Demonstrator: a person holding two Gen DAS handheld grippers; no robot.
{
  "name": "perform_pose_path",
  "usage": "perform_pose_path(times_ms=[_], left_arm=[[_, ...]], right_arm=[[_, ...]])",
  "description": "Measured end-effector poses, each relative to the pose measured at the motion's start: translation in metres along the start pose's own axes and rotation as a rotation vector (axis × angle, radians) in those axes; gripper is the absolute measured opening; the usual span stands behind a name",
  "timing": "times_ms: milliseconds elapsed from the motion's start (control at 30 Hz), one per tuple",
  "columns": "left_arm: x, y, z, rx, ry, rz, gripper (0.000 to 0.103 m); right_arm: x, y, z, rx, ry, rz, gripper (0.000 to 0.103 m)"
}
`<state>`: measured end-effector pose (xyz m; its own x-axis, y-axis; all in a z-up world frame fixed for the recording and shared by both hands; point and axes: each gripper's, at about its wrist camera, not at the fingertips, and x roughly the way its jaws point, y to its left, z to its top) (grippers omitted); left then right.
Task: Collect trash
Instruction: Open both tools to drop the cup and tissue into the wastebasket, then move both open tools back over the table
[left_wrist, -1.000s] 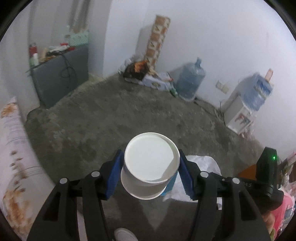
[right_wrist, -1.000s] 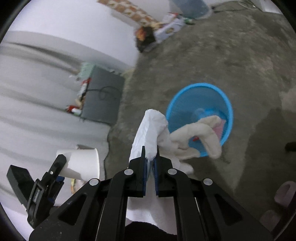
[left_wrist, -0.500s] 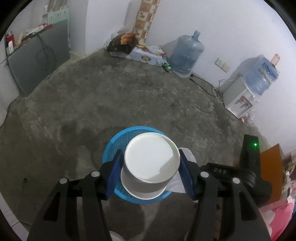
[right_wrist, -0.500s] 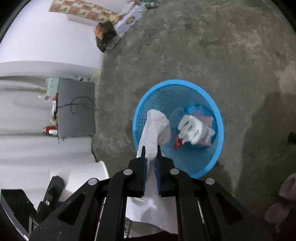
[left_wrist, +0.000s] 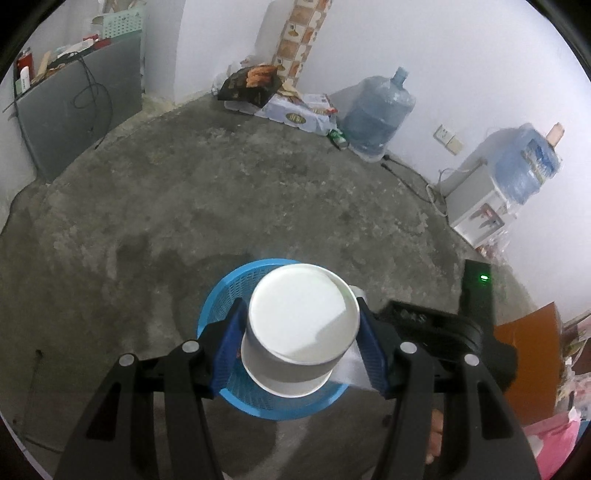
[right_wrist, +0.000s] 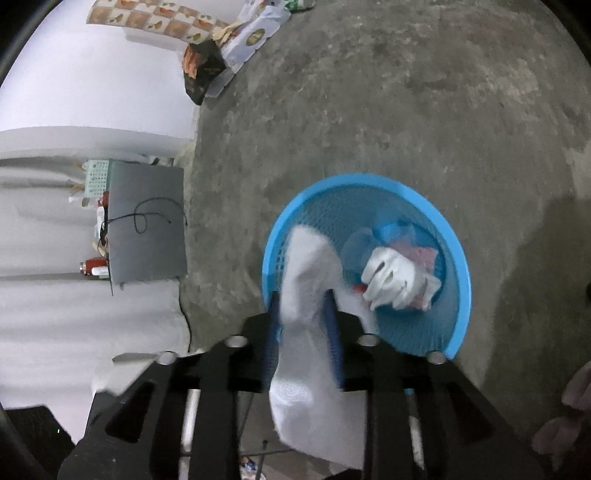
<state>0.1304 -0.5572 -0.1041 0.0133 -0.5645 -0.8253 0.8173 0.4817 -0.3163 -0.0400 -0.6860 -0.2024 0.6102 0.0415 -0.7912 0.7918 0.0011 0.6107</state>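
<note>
My right gripper (right_wrist: 301, 314) is opening around the paper towel (right_wrist: 310, 354), which may snag outside the blue basket (right_wrist: 458, 258); my left gripper (left_wrist: 303, 350) is clamping the paper cup (left_wrist: 301, 328).

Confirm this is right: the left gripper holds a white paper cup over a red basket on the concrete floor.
Wrong on one count: the basket is blue, not red, as the left wrist view shows. The rest stands: the left gripper holds the white paper cup over it on the concrete floor.
</note>
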Motion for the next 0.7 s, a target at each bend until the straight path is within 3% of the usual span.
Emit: perform_pose_path(times_ms=[33,67,167,467,700], left_arm=[[-0.001,0.001,0.001,-0.007,0.000,-0.011,0.057],[-0.002,0.001,0.001,-0.013,0.000,-0.019,0.057],[0.000,0.003,0.006,-0.041,0.009,-0.016,0.085],[-0.026,0.004,0.005,-0.067,-0.044,-0.043,0.086],[-0.085,0.007,-0.004,-0.078,-0.115,-0.059,0.086]], right_arm=[[-0.001,-0.001,0.002,0.005,-0.009,-0.002,0.057],[-0.001,-0.001,0.003,0.007,-0.013,0.000,0.061],[-0.007,-0.005,0.005,0.013,-0.025,0.019,0.068],[-0.029,-0.020,-0.015,0.006,-0.051,0.029,0.069],[-0.058,-0.021,-0.051,-0.049,-0.062,0.055,0.069]])
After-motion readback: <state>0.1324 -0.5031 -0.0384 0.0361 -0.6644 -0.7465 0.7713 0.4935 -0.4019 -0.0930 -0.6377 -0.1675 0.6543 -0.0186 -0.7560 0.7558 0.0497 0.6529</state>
